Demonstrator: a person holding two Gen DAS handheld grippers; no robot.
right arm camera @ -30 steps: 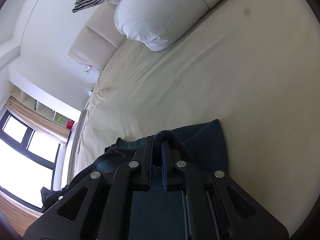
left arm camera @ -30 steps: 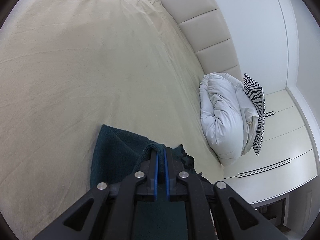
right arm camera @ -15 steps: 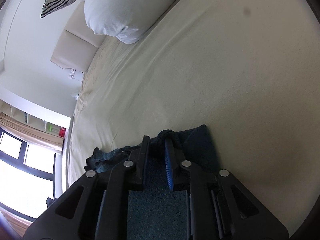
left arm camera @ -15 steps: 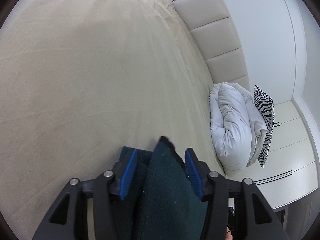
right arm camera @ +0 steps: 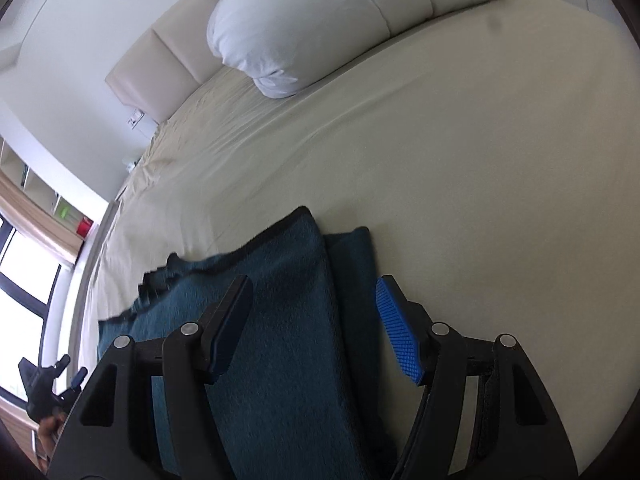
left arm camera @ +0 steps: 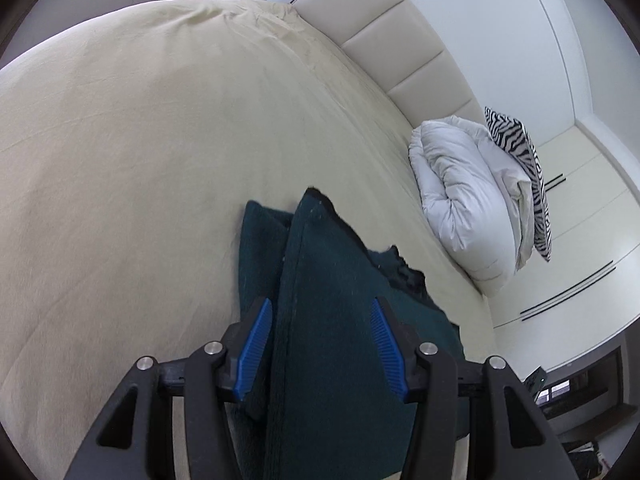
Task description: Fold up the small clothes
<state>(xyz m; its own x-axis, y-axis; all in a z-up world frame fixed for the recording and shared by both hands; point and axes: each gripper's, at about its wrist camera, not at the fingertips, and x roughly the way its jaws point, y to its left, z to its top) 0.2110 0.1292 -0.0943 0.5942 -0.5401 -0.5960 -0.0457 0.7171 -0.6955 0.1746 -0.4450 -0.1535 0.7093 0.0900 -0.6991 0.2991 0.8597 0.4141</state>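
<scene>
Left wrist: left gripper point(left arm camera: 320, 344) and right gripper point(right arm camera: 316, 328) just opened, gaping over teal cloth point(left arm camera: 332, 320); risk: fold springs apart.

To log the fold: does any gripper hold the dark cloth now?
No. Left gripper and right gripper are open; the dark teal cloth lies free.

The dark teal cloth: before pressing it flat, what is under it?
Under the dark teal cloth shows only the cream bedsheet around its edges; anything beneath its folded layers is covered.
</scene>
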